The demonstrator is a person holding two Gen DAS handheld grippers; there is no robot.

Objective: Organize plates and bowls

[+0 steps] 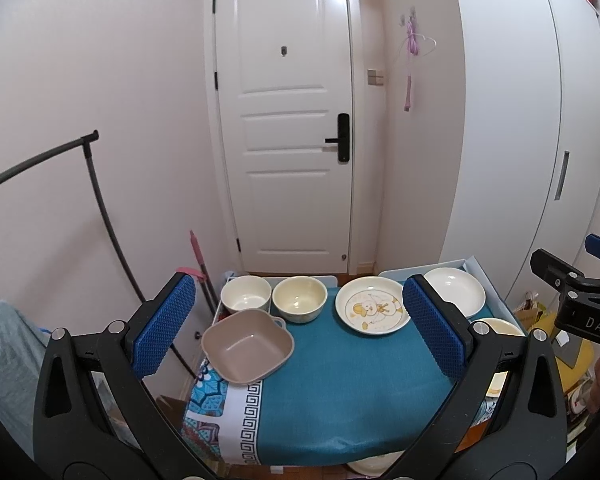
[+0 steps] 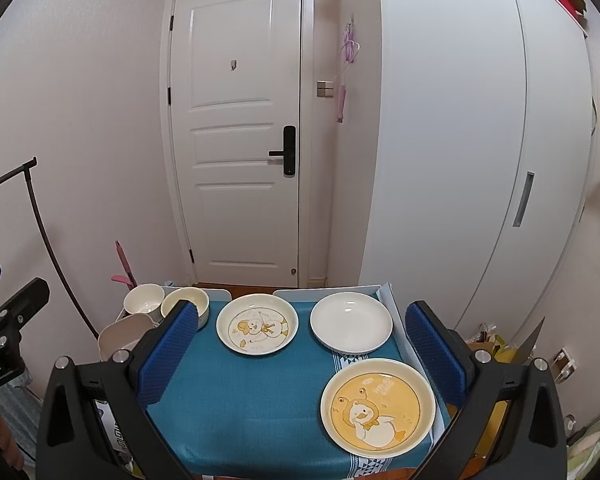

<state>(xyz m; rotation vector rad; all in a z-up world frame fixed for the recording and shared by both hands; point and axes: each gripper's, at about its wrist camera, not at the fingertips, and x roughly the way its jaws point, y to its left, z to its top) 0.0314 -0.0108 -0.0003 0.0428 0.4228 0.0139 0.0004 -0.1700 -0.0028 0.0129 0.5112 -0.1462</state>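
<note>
Both my claws are spread wide and holding nothing right now. Left gripper (image 1: 298,328) hangs over the lower middle of its frame, right gripper (image 2: 302,354) the same in its own view.

All the dishes sit on the teal tablecloth (image 2: 252,396). Bowls bunch up at the left: the tan square bowl (image 1: 247,345) nearest me, with the white bowl (image 1: 245,293) and cream bowl (image 1: 299,298) behind it, those two nearly touching. Plates are toward the right: the duck plate (image 2: 257,329) in the middle, the plain white plate (image 2: 351,328) beside it, and the yellow duck plate (image 2: 377,408) at lower right.

What worries me: that yellow one sits close to the near-right table edge, so I figure a sloppy nudge sends it off. The tan bowl looks close to the left edge too. Glazed rims probably slip between my pads, and the cloth could bunch up if I drag anything.

Readable stuff: "I'm so cute" or similar on the yellow plate, too small to be sure. The other claw's body reads "DAS" in the left view and "obot.AI" in the right.
</note>
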